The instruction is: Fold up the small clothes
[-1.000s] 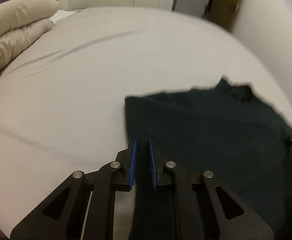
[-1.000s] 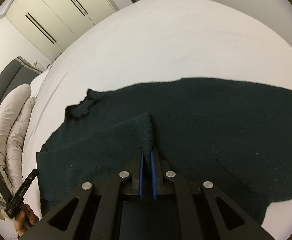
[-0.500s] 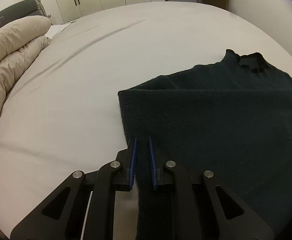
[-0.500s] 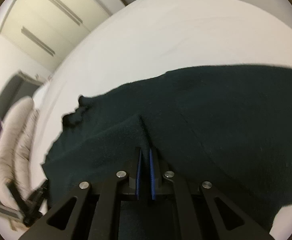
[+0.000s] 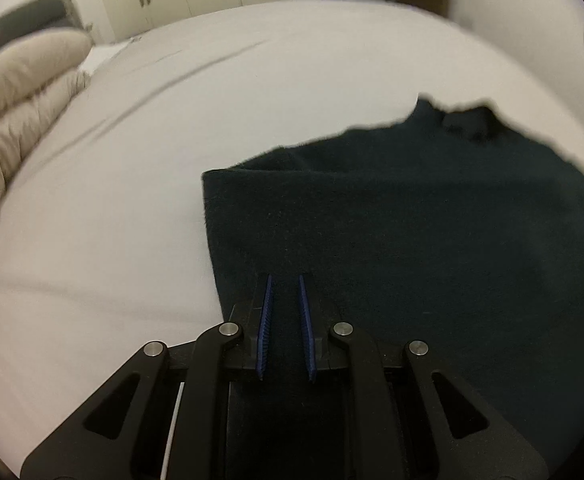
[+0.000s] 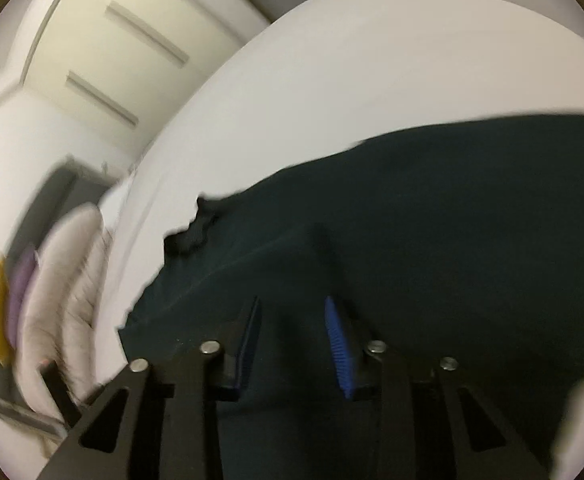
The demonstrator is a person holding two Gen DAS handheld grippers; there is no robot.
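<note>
My right view is smeared; the dark sweater (image 6: 432,260) runs off its right edge, and the pillows (image 6: 71,280) blur.

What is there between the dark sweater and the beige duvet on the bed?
Only bare white sheet. The left wrist view shows it: nothing rests between the dark sweater and the beige duvet.
</note>
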